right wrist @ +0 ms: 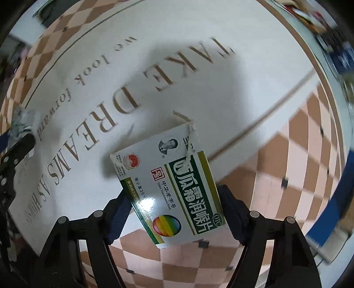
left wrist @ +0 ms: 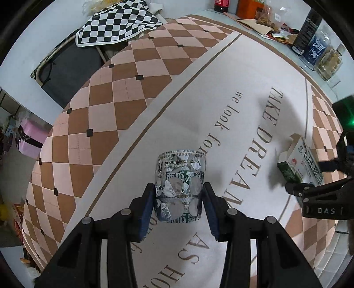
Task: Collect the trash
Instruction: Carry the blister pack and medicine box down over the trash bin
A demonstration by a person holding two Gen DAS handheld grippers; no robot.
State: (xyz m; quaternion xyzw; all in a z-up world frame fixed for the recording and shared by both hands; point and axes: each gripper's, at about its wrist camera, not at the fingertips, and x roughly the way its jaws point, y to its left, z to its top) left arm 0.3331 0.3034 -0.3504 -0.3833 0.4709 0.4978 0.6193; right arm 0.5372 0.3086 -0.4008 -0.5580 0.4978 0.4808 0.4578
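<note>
My left gripper (left wrist: 179,195) is shut on a used silver foil pill blister (left wrist: 180,177), curled between its blue pads and held above the floor mat. My right gripper (right wrist: 174,199) is shut on a white and green medicine box (right wrist: 170,188) with an open torn flap, held above the mat. In the left wrist view the box (left wrist: 296,161) and the right gripper (left wrist: 309,177) show at the right edge. In the right wrist view the blister (right wrist: 23,124) and the left gripper's finger (right wrist: 17,150) show at the left edge.
Below lies a mat (left wrist: 254,77) with a white lettered centre and a brown checked border (left wrist: 132,88). Bottles and jars (left wrist: 314,42), snack bags (left wrist: 267,20) and an orange box (left wrist: 250,8) stand at the far edge. A checkered cloth (left wrist: 119,24) and a pink case (left wrist: 31,139) lie left.
</note>
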